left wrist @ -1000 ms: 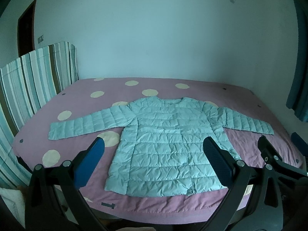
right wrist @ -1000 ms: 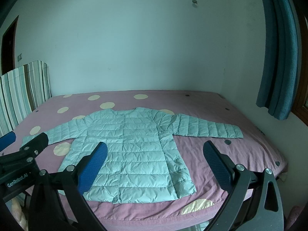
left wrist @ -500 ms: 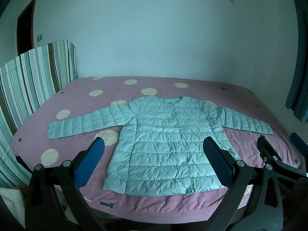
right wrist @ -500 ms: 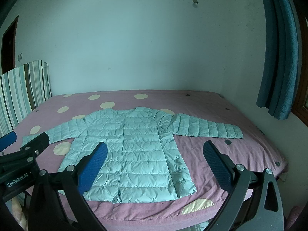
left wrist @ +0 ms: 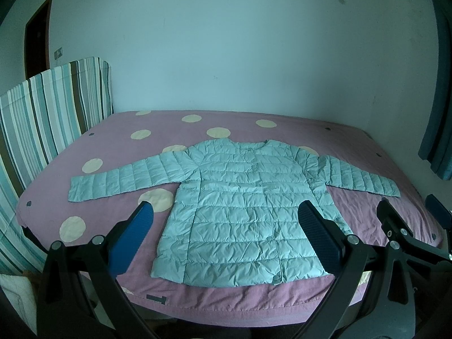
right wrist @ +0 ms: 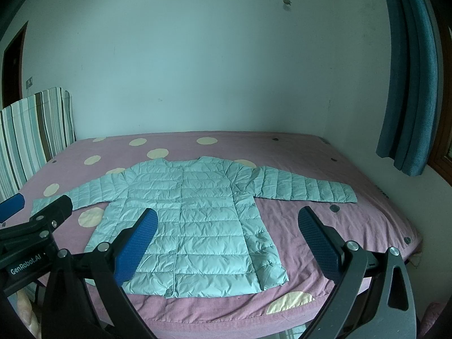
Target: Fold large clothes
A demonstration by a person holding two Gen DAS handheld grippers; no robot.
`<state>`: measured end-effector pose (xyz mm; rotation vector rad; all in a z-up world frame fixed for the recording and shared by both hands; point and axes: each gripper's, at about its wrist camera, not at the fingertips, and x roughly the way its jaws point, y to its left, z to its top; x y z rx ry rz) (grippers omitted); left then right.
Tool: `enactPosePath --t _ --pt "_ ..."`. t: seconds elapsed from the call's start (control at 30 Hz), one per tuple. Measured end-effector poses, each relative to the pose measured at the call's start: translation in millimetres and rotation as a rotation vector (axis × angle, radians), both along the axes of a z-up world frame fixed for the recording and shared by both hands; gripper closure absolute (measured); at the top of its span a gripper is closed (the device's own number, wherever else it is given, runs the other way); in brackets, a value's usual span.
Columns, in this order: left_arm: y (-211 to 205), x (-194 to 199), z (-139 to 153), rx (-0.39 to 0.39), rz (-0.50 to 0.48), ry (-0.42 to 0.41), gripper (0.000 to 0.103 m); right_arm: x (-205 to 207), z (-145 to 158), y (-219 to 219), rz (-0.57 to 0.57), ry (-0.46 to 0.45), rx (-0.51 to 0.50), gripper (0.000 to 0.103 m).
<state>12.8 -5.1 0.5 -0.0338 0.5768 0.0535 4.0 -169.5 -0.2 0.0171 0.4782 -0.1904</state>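
A pale mint quilted jacket point(left wrist: 234, 197) point(right wrist: 192, 214) lies flat, front up, on the bed, with both sleeves spread out sideways and its hem toward me. My left gripper point(left wrist: 224, 212) hovers open above the near edge of the bed, its blue pads framing the lower body of the jacket without touching it. My right gripper point(right wrist: 227, 214) is also open and empty, held off the bed over the jacket's right half. Each gripper shows at the edge of the other's view: the right gripper point(left wrist: 395, 226), the left gripper point(right wrist: 42, 217).
The bed point(left wrist: 282, 130) point(right wrist: 310, 152) has a mauve sheet with cream dots. A striped headboard point(left wrist: 42, 118) point(right wrist: 31, 130) stands at the left. A blue curtain point(right wrist: 409, 84) hangs at the right, and a plain wall runs behind the bed.
The left wrist view has shifted slightly, so the jacket sits a little higher in it. The right wrist view is almost unchanged. Both grippers stay open and the jacket has not moved.
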Motion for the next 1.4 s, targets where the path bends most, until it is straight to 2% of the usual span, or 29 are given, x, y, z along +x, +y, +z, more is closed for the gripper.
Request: enactPosePath --t 1.1,1.4 --pt "1.5 1.1 -1.6 -0.002 0.011 0.004 0.002 0.8 -0.2 0.9 0.003 0.004 -0.004 0.004" --pt "-3.8 -7.5 -4.3 0.026 0.023 -0.020 0.002 0.8 -1.1 0.6 0.006 0.005 -0.004 0.004"
